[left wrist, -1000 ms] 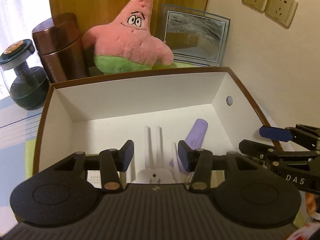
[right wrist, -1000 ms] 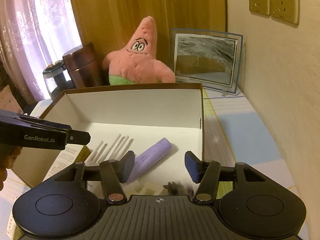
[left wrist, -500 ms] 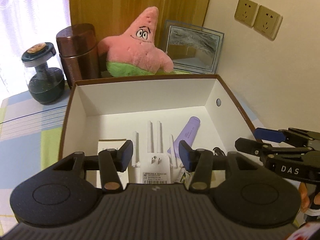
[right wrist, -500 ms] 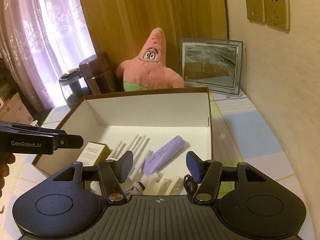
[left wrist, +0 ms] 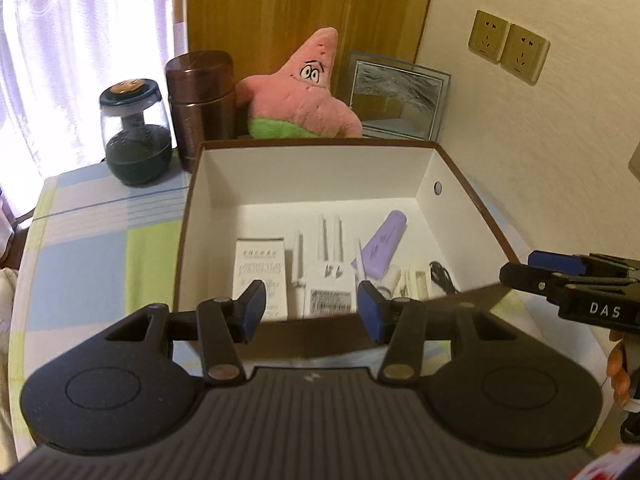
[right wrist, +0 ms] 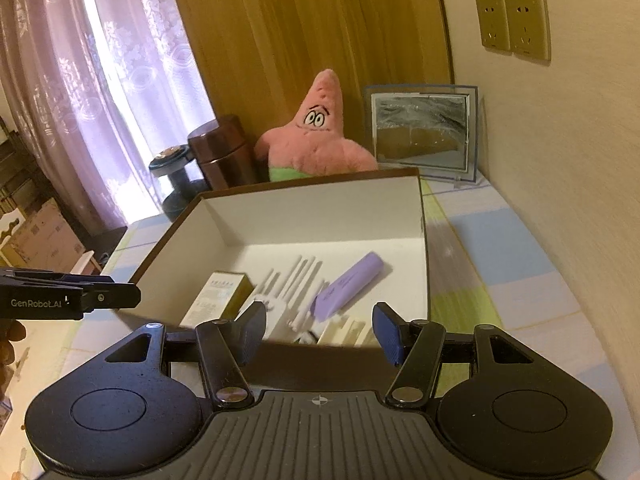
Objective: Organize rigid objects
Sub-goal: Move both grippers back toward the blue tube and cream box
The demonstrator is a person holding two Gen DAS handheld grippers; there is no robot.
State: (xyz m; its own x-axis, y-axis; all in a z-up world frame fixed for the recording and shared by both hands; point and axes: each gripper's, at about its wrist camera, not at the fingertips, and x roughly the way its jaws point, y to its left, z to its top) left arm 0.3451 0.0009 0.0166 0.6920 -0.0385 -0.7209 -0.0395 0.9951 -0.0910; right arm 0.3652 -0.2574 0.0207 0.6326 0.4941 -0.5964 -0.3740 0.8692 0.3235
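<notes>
Open brown cardboard box with white lining [left wrist: 472, 200] on the pastel checked tablecloth [left wrist: 100, 232], already loaded. Inside, against the near wall: small white-and-olive carton [left wrist: 260, 268] at the left, white plug-in router with thin upright antennas [left wrist: 330, 276] at the centre, lilac rounded stick-shaped case [left wrist: 380, 246] right of that, then cream-coloured small pieces [left wrist: 416, 280] and a black coiled cable [left wrist: 440, 274] toward the right wall. Far half of the box floor bare.

Compared with a second ago: both cameras pulled back and up from the box, near wall now between the claws and the contents, more of the cloth in sight. Left gripper [left wrist: 312, 310] spread wide, grasping nothing; right gripper [right wrist: 318, 330] likewise released and empty, hovering just outside the near wall. Contents unmoved over that interval.

Likely meaning: placing finished, or a retreat to fetch another item.

Behind the box: pink star-shaped plush toy [left wrist: 300, 96], brown metal cylindrical flask [left wrist: 200, 100], dark glass jar with round lid [left wrist: 134, 132], glass-framed picture [left wrist: 396, 98].
</notes>
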